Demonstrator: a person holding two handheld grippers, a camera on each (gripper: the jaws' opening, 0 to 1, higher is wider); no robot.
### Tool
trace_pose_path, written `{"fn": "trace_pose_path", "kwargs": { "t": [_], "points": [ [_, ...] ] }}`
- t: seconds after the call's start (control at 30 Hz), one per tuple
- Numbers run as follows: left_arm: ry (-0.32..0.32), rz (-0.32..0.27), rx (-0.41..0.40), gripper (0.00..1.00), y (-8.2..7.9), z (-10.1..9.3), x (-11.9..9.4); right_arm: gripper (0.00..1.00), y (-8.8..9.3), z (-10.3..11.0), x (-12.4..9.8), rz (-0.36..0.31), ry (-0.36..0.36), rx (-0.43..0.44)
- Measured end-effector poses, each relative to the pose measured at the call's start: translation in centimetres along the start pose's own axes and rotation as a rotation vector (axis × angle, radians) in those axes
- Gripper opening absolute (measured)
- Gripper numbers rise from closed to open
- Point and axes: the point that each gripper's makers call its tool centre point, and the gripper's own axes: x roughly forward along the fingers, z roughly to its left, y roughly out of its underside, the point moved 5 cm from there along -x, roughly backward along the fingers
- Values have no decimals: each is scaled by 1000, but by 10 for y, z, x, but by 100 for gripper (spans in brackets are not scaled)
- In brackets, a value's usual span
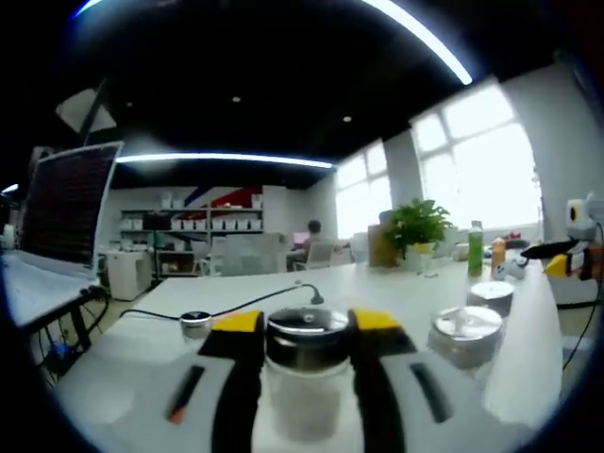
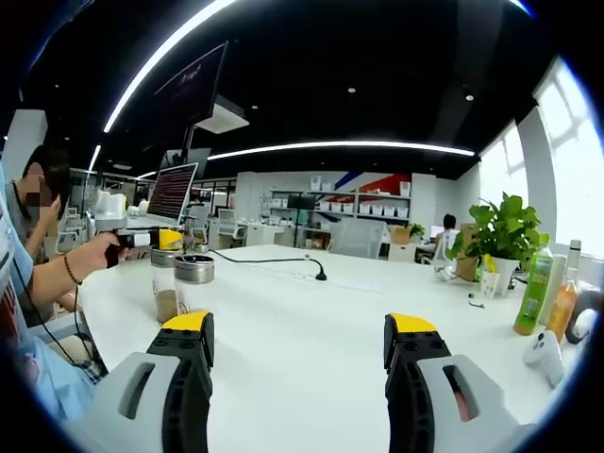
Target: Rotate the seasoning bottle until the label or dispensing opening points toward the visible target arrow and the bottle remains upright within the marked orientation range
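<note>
A clear seasoning bottle (image 1: pixel 307 363) with a shiny metal lid stands upright on the white table (image 1: pixel 396 293), right in front of the left gripper view's camera. My left gripper (image 1: pixel 307 326) is shut on it, one yellow-tipped jaw pressed to each side. In the right gripper view a hand holds that left gripper (image 2: pixel 142 238) at the far left over two lidded bottles (image 2: pixel 179 283); I cannot tell there which one it holds. My right gripper (image 2: pixel 300 326) stands open over bare table (image 2: pixel 302 377), and it also shows at the right edge of the left gripper view (image 1: pixel 566 260).
Two more metal-lidded jars (image 1: pixel 464 330) (image 1: pixel 489 294) stand right of the held bottle, and a small lid (image 1: pixel 195 323) to its left. A black cable (image 1: pixel 236 304) crosses the table. A green bottle (image 2: pixel 535 288), an orange bottle (image 2: pixel 563 294) and a plant (image 2: pixel 505 231) stand far right.
</note>
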Motion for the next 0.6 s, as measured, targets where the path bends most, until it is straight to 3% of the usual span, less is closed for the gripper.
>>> {"fn": "trace_pose_path", "kwargs": {
  "t": [0.6],
  "points": [
    [-27, 16, -31, 37, 17, -13, -36, 75, 0, 6, 0, 6, -5, -5]
  ]
}}
